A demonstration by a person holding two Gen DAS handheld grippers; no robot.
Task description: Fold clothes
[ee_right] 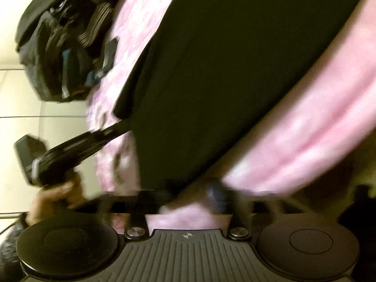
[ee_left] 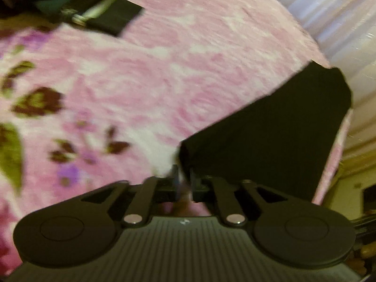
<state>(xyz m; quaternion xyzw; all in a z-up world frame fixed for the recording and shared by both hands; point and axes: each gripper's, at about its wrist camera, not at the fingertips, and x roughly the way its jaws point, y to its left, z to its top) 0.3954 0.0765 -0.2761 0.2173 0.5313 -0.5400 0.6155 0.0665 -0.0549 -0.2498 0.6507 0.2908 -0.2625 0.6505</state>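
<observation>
Black garment on pink blanket; right view alone shows clothes pile.

A plain black garment lies spread flat on the pink floral bed, one corner pinched up.

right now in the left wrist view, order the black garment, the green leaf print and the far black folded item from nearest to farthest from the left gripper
1. Black garment: at the left gripper fingertips, right side.
2. Green leaf print: left edge of the blanket.
3. Black folded item: far, upper left.
</observation>
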